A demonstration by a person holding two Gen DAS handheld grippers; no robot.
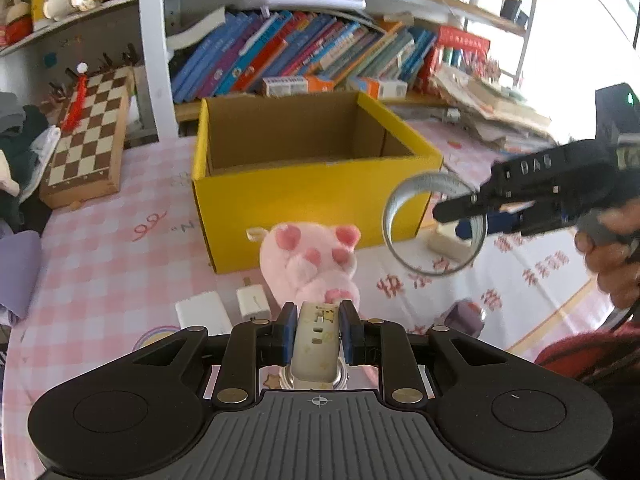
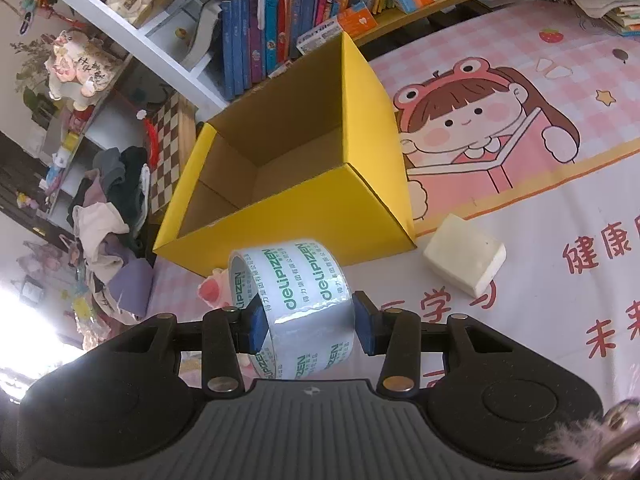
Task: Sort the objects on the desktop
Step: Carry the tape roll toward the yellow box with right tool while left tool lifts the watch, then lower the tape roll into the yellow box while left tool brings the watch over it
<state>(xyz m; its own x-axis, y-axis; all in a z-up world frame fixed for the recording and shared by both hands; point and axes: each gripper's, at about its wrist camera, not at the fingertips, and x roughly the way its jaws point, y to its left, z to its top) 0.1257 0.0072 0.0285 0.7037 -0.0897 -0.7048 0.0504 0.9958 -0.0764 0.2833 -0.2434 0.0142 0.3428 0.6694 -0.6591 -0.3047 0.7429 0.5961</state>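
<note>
My left gripper [image 1: 317, 334] is shut on the cream strap of a wristwatch [image 1: 316, 344], whose metal case shows just under the pads. Beyond it a pink plush toy [image 1: 310, 264] lies against the front wall of an open, empty yellow cardboard box [image 1: 304, 200]. My right gripper [image 2: 306, 322] is shut on a roll of clear printed tape [image 2: 296, 280], held in the air in front of the box [image 2: 280, 236]. In the left wrist view that gripper [image 1: 460, 216] and the tape roll [image 1: 434, 226] hang at the box's right front corner.
Two white chargers [image 1: 253, 302] [image 1: 204, 314] lie left of the plush. A white block [image 2: 464, 258] sits right of the box, and a small purple object [image 1: 466, 316] lies nearer. A chessboard [image 1: 88, 140] leans at the left. Books [image 1: 300, 52] fill the shelf behind. A person's hand [image 1: 616, 264] holds the right gripper.
</note>
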